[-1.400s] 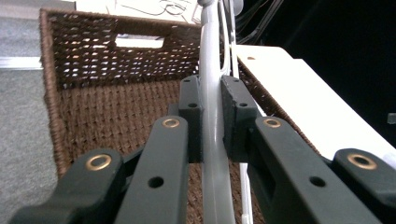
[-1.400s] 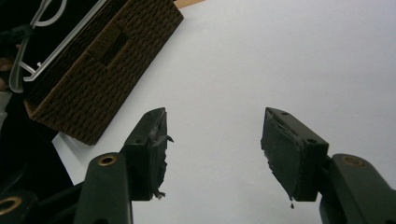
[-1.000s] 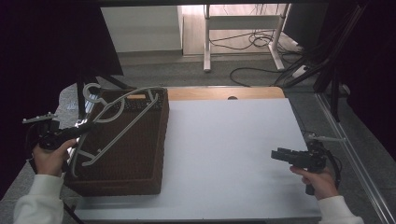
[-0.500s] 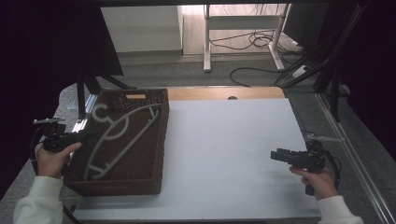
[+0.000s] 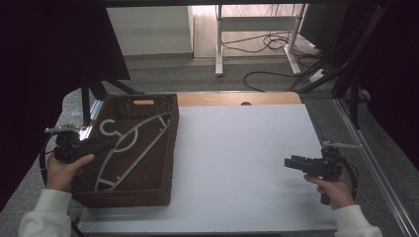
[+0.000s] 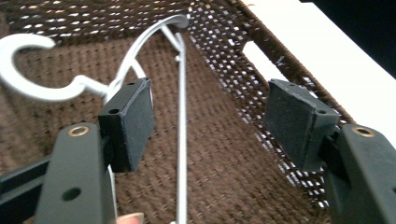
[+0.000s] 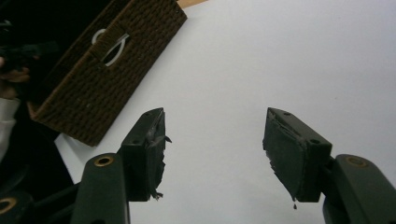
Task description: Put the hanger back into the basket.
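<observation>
A white wire hanger (image 5: 132, 143) lies flat inside the brown woven basket (image 5: 170, 148) on the left of the table. My left gripper (image 5: 106, 144) hovers over the basket's left rim. Its jaws have just been opening and now stand apart. In the left gripper view the hanger's (image 6: 181, 116) thin bar runs below the gap of the left gripper (image 6: 210, 121), and neither pad touches it. My right gripper (image 5: 289, 162) stays open over the white table (image 5: 237, 148) at the right, holding nothing. The right gripper view shows the right gripper (image 7: 215, 140) with a wide gap above bare table (image 7: 280, 60).
The basket (image 7: 107, 79) has a handle slot in its side wall. A strip of wooden board (image 5: 237, 98) lies at the table's far edge. Beyond it are a desk frame (image 5: 257, 29) and floor cables (image 5: 276, 74). A metal rail (image 5: 375, 163) runs along the table's right side.
The hanger, earlier held up at a tilt over the basket, now lies down inside it. The left gripper has let go, opened and drawn back to the left. The right gripper has not moved.
</observation>
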Motion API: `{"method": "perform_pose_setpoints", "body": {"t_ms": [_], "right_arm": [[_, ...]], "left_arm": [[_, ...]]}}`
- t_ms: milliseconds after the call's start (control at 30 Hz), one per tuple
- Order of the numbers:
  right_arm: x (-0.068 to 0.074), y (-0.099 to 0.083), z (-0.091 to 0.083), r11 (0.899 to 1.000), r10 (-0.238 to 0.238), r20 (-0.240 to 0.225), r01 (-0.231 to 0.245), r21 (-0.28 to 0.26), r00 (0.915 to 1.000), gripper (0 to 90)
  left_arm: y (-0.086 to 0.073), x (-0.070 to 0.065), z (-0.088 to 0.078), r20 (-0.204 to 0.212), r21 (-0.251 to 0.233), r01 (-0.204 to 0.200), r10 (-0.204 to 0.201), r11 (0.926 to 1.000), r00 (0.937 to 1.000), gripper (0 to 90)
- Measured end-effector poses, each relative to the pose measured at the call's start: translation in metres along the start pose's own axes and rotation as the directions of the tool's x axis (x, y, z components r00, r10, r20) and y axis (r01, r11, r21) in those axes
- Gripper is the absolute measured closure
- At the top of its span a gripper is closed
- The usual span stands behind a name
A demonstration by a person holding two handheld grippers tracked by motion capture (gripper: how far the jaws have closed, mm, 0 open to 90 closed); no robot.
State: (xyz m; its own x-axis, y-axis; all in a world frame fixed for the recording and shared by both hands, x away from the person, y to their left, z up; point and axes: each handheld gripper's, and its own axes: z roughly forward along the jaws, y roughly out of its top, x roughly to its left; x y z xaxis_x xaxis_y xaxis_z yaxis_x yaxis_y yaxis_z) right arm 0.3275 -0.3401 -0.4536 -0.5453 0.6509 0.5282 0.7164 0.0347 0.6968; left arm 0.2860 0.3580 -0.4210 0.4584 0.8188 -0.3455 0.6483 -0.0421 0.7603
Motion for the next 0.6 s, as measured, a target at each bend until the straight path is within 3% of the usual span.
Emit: {"method": "perform_pose_setpoints", "body": {"t_ms": [167, 300, 367, 600], "right_arm": [[0.012, 0.007, 0.009, 0.996, -0.093, 0.044, 0.092, 0.019, 0.9947, 34.9], [0.022, 0.013, 0.018, 0.987, -0.162, 0.074, 0.160, 0.031, 0.9840, 32.5], [0.026, 0.015, 0.023, 0.982, -0.185, 0.076, 0.182, 0.039, 0.9799, 31.3], [0.044, 0.025, 0.031, 0.967, -0.256, 0.077, 0.254, 0.034, 0.9637, 28.4]], "left_arm": [[0.003, -0.017, 0.004, 0.012, -0.002, -0.020, 0.020, 0.9998, 0.9997, 30.5], [0.005, -0.028, 0.008, 0.006, 0.005, -0.029, 0.029, 0.9996, 0.9996, 28.6], [0.005, -0.036, 0.009, -0.010, 0.010, -0.045, 0.046, 0.9989, 0.9989, 27.6], [0.004, -0.057, 0.022, 0.026, 0.019, -0.061, 0.060, 0.9980, 0.9978, 26.3]]}}
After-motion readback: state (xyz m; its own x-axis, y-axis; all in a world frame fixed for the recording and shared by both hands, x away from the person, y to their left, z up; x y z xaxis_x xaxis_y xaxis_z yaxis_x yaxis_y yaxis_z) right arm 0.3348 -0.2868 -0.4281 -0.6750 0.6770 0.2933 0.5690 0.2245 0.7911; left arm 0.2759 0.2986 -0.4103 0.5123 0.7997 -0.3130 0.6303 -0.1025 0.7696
